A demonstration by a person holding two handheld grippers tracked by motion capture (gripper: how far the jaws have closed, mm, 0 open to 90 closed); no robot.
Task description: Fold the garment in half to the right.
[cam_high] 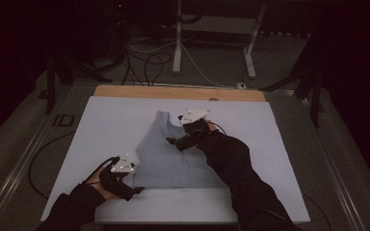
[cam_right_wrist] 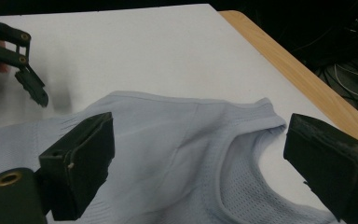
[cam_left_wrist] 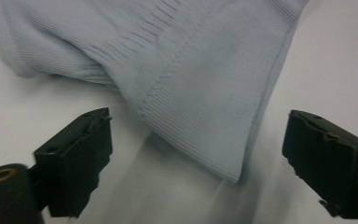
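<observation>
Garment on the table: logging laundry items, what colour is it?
Pale blue-grey garment, finely ribbed; best in the left gripper view.

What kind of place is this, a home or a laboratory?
Probably a laboratory or recording studio: a white table with a single pale blue top, loose cables on the floor, and dark surroundings with equipment stands.

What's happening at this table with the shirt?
A person is working on a light blue sleeveless top lying flat on a white table with a gripper in each hand. The left gripper is open around the top's bottom corner. The right gripper hangs open over the neckline. Neither has clamped the fabric yet.
</observation>
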